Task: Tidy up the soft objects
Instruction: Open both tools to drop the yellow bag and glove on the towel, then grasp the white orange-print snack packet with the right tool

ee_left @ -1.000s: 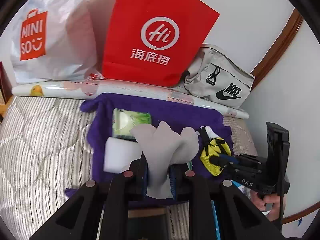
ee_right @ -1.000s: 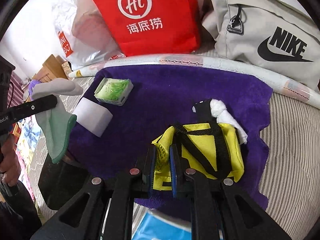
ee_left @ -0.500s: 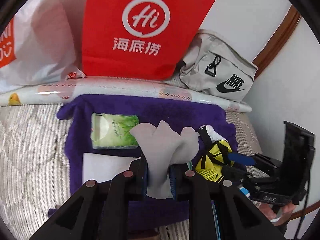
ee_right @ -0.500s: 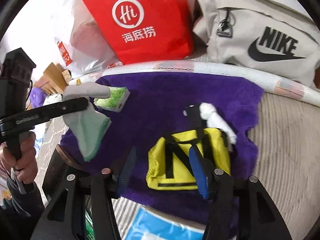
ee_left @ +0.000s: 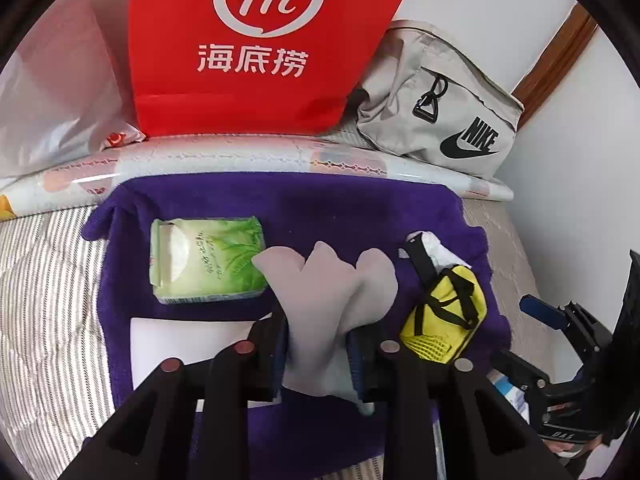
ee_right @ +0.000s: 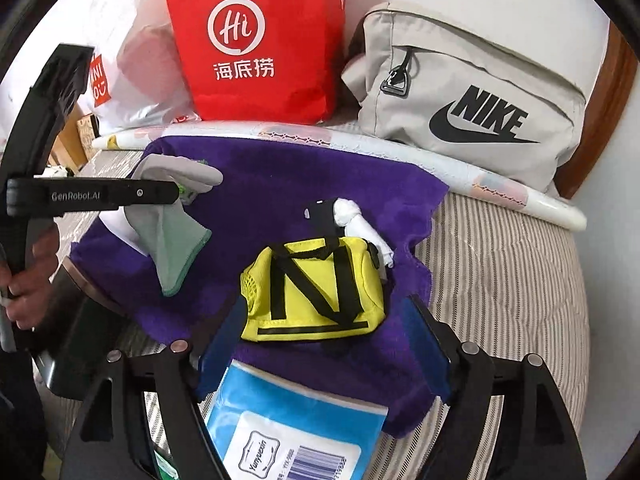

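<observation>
While my left tongs (ee_left: pixel 320 344) pinch the grey sock (ee_left: pixel 328 292), which hangs above the purple towel (ee_left: pixel 320 208), my right tongs (ee_right: pixel 320 344) stand wide apart and hold nothing. Just ahead of them, between the fingers, the yellow pouch (ee_right: pixel 316 292) lies on the towel, already placed by my reckoning. Beyond the left tongs sit the green tissue pack (ee_left: pixel 204 260) and a white pad (ee_left: pixel 188 344). Setting the sock down remains, I judge.

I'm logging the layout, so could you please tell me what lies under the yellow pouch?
The yellow pouch rests on the purple towel. Its black strap and a knotted white cloth stick out behind it. Anything beneath the pouch is covered.
</observation>
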### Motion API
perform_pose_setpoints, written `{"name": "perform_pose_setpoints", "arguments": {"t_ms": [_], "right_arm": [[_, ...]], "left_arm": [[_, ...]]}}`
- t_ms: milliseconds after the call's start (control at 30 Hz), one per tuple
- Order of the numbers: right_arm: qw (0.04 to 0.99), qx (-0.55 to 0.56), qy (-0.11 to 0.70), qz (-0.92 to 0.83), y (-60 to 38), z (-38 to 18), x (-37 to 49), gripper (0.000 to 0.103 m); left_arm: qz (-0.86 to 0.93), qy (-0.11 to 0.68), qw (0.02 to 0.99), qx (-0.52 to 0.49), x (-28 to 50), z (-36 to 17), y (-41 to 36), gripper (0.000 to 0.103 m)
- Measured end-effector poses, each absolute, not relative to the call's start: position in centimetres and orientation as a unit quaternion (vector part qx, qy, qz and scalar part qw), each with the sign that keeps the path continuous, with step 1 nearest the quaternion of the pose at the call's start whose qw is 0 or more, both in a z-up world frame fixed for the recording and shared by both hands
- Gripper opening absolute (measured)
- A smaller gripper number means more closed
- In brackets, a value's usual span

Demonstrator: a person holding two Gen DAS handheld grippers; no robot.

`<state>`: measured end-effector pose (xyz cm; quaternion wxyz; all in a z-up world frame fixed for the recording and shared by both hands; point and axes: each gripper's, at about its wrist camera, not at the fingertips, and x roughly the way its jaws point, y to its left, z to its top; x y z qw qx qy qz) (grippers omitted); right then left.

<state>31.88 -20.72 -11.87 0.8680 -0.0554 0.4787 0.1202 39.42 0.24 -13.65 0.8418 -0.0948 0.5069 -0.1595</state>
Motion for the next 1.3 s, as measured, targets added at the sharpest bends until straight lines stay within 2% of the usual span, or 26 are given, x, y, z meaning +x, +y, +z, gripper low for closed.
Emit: {"name": "perform_pose_setpoints", "arguments": {"t_ms": [67, 100, 167, 467, 700, 767, 1000, 1300], "right_arm": [[0.872, -0.061, 0.473, 0.114, -20.7, -11.7, 31.4, 0.079], [0.872, -0.064, 0.472, 0.114, -20.6, -11.7, 31.3, 0.079], [0.875, -0.073, 0.467, 0.108, -20.4, -11.5, 30.9, 0.079], [0.871, -0.066, 0.471, 0.125, -19.7, -10.0, 28.1, 0.079], [0.875, -0.022, 0.463, 0.142, -20.1, -8.2, 24.0, 0.079], [0.879, -0.015, 0.454, 0.147, -20.2, -7.6, 22.6, 0.079], [0.883, 0.015, 0.432, 0.183, -20.8, -6.3, 16.3, 0.079], [0.852, 0.005, 0.477, 0.215, -19.6, -11.3, 9.4, 0.079]], "left_arm": [[-0.159, 0.506, 0.842, -0.098, 39.3, -13.4, 0.3, 0.037], [-0.154, 0.506, 0.843, -0.097, 39.2, -13.2, 0.3, 0.048], [-0.146, 0.503, 0.847, -0.092, 38.9, -12.6, 0.5, 0.060], [-0.128, 0.467, 0.871, -0.078, 35.2, -8.8, 1.0, 0.060], [-0.108, 0.437, 0.892, -0.042, 29.4, -5.8, 1.5, 0.060], [-0.123, 0.441, 0.887, -0.061, 27.2, -5.5, 1.9, 0.060], [-0.123, 0.463, 0.874, -0.082, 20.7, -6.1, 2.9, 0.060], [-0.105, 0.483, 0.863, -0.099, 14.1, -9.2, 4.2, 0.061]]}}
